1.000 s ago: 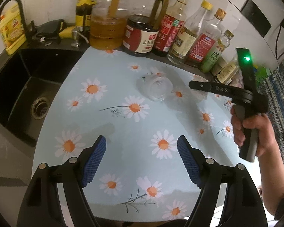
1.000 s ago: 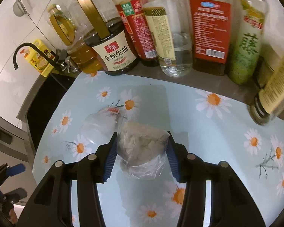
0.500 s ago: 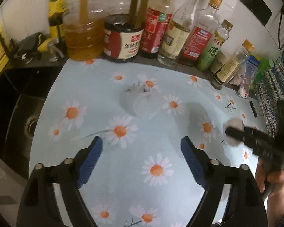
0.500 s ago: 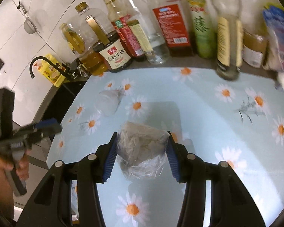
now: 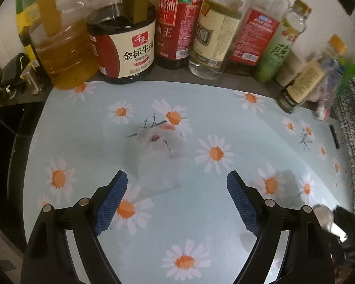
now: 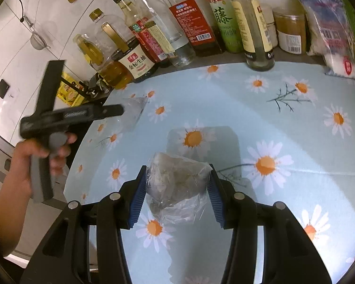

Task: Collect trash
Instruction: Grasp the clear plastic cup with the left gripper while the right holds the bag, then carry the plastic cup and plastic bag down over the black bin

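A clear crumpled plastic bag point(image 5: 153, 158) lies on the daisy-print tablecloth point(image 5: 224, 108), just ahead of my left gripper point(image 5: 176, 198), which is open and empty. The bag also shows in the right wrist view point(image 6: 132, 113), beside the tip of the left gripper point(image 6: 120, 112). My right gripper point(image 6: 176, 196) is shut on a plastic bag of greyish trash point(image 6: 177, 179) and holds it above the cloth. The right gripper's end shows blurred at the lower right of the left wrist view.
A row of oil, soy sauce and vinegar bottles point(image 5: 127, 45) stands along the back edge. A dark sink point(image 5: 4, 137) lies to the left. Bagged goods point(image 6: 329, 28) and a jar point(image 6: 291, 33) stand at the back right.
My left gripper has moved forward to the clear bag, which now lies just ahead of its open fingers. My right gripper has pulled back from the bottles with the trash bag in it.
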`<action>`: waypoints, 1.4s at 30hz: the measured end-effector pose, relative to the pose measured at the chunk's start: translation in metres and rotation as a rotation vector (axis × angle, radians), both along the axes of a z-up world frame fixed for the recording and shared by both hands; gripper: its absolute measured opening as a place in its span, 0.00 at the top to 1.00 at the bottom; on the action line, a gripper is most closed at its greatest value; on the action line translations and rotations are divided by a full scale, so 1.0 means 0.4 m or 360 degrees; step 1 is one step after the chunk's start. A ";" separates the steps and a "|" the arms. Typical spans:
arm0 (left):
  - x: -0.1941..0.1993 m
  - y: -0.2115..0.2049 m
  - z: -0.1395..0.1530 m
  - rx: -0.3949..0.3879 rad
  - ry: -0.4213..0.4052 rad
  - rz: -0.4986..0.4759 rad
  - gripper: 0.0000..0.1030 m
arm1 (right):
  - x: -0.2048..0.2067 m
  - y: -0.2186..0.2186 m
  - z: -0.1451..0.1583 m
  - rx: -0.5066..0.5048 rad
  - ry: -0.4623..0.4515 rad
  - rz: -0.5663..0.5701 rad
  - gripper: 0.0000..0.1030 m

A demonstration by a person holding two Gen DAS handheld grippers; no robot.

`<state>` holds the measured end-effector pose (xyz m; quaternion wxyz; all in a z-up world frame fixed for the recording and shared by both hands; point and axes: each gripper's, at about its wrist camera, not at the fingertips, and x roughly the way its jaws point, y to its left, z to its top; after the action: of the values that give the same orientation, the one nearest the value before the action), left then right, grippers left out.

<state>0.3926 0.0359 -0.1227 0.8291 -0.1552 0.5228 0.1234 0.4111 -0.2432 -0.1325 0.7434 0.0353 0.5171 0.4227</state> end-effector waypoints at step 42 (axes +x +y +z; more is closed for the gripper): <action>-0.034 0.064 -0.008 -0.0053 -0.0036 -0.0028 0.45 | -0.093 -0.017 0.040 -0.0023 -0.0011 -0.0134 0.52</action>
<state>0.3788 0.0614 -0.1260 0.8333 -0.1659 0.5167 0.1056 0.3737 -0.2500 -0.1167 0.7626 0.0502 0.5156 0.3875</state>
